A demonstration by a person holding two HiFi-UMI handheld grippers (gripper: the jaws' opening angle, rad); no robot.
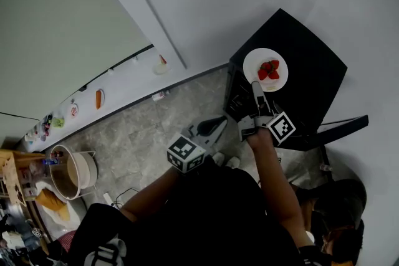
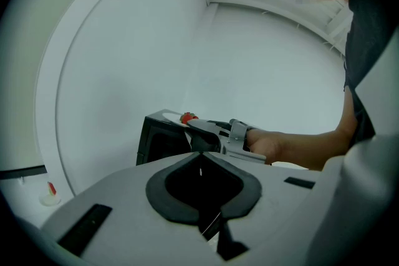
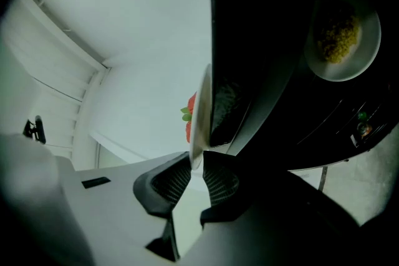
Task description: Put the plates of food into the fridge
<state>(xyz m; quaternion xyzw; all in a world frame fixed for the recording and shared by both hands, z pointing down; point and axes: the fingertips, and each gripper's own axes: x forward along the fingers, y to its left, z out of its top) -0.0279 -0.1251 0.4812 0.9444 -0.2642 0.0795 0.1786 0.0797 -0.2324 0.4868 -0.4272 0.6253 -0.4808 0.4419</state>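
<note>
A white plate of strawberries rests on top of the black fridge. My right gripper reaches onto it from the near side, and in the right gripper view the plate's rim stands edge-on, pinched between the ribbed pads, with the strawberries on its left face. A second plate with yellow food lies in the dark space at the upper right. My left gripper hangs lower left of the fridge, jaws together and empty. From it I see the fridge, a strawberry and the right gripper.
The fridge stands against a white wall on a grey stone floor. A dark door or panel juts out at its right. A round pot on a stand sits at the left, with small items along the wall base. Another person crouches at lower right.
</note>
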